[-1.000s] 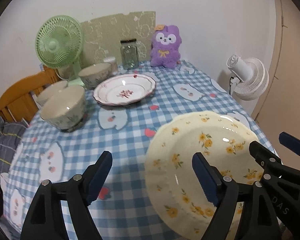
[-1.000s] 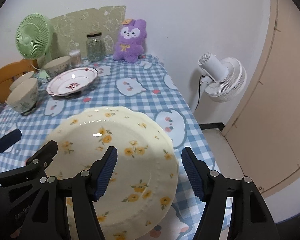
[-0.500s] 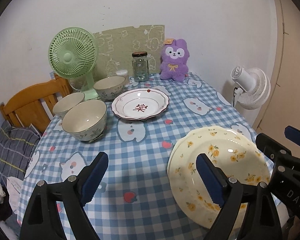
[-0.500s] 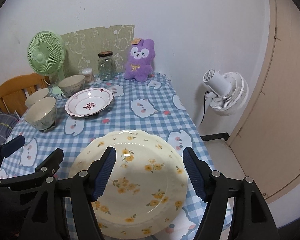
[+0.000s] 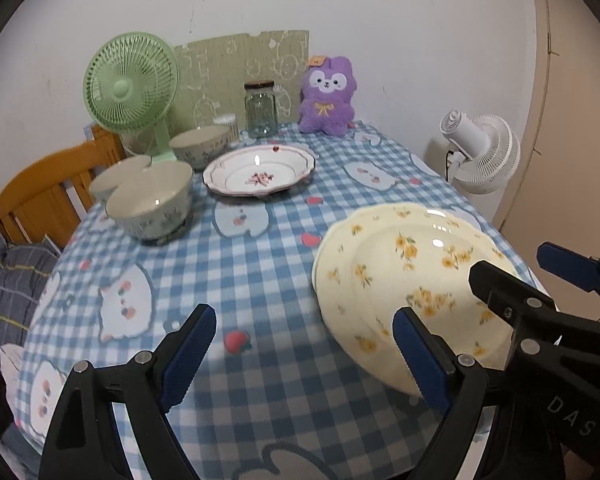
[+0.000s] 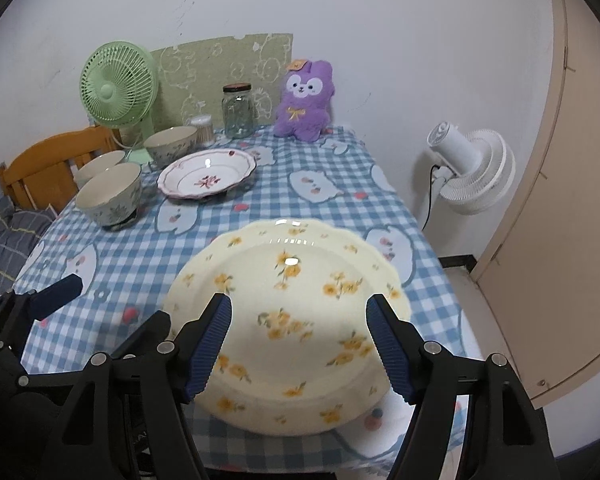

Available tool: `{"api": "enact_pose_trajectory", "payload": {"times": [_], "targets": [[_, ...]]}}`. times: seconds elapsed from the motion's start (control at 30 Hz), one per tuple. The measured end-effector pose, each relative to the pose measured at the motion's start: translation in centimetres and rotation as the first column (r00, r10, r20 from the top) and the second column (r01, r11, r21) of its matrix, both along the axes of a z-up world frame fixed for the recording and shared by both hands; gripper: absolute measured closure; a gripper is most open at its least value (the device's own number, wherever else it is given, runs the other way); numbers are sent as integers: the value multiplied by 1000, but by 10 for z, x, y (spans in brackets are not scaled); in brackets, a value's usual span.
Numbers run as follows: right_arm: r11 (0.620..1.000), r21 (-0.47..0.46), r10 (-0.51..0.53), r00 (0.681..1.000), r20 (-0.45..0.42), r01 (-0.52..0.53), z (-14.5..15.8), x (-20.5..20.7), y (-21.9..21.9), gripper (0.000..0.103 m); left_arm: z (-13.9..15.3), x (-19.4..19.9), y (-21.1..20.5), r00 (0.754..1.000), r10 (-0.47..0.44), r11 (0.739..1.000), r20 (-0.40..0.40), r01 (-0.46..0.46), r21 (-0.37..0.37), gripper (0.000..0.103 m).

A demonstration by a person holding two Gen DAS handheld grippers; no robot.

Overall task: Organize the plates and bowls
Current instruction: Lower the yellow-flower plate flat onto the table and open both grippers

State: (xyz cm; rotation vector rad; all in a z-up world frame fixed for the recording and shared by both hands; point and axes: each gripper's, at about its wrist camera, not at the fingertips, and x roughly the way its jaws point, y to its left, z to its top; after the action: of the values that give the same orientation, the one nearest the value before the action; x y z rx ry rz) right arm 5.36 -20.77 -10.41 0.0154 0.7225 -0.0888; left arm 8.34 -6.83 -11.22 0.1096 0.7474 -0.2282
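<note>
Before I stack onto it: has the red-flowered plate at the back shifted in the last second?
No. The red-flowered plate still lies just behind the same cat motif on the tablecloth, right of the green fan; only the cameras moved.

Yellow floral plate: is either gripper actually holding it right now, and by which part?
Nothing is held. The right gripper is open above the yellow floral plate; the left gripper is open beside it.

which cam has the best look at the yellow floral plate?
Right wrist: the yellow floral plate sits centred, nearly its whole rim visible between the open right tool. Left wrist shows it off to the right, partly hidden by tool arms.
</note>
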Motion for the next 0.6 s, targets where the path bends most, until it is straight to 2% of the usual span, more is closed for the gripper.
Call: {"api": "enact_pose_trajectory", "payload": {"times": [0.27,0.6], "targets": [[998,52,27,999,-20,-26,-17,-18,2,30,-11,-21,-3,999,-49,999,-15,49,17,11],[998,54,24,998,-57,-21,-33,-30,0,30,-26,-32,-13,994,-97,995,-56,97,11,11]]}}
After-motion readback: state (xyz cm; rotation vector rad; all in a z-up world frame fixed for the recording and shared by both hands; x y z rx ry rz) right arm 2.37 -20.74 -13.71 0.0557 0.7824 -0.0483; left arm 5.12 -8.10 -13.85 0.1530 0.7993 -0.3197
